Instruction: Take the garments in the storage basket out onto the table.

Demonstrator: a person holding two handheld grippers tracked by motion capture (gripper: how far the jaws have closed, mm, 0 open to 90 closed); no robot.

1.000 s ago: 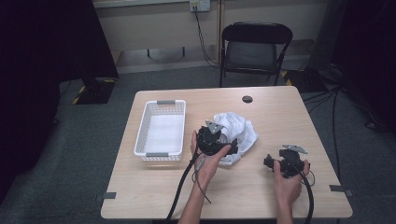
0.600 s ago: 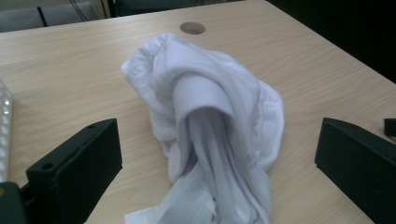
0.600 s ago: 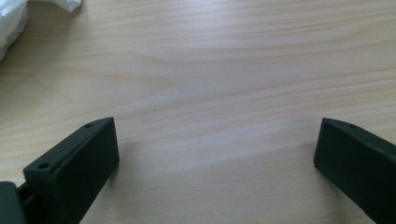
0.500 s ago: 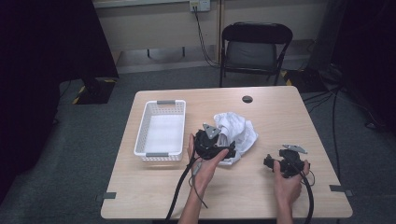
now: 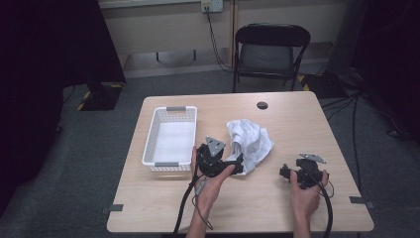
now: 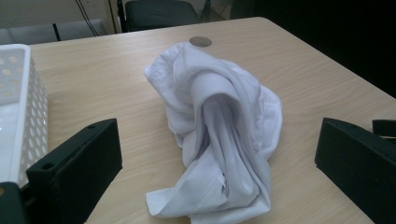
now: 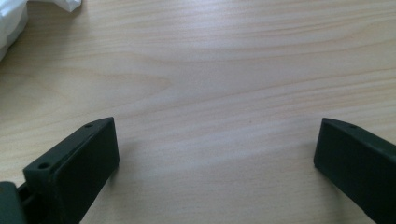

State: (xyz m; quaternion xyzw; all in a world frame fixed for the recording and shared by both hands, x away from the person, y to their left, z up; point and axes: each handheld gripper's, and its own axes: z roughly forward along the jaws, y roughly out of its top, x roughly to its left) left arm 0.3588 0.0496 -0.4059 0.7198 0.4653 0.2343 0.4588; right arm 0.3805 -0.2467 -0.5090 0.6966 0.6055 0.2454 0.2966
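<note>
Basket [image 5: 170, 135] flanks cloth [image 5: 250, 141] left — right side open.

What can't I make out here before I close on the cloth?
- Cloth: its near hem is cut off by the bottom edge of the left gripper view; its folds hide the underside, so what garment it is stays unclear.
- Left gripper: in the high view its fingers merge with the cloth, so contact can't be judged.
- Basket: cut off by the left edge.

The white basket [image 6: 18, 116] is cut off at the left edge.
</note>
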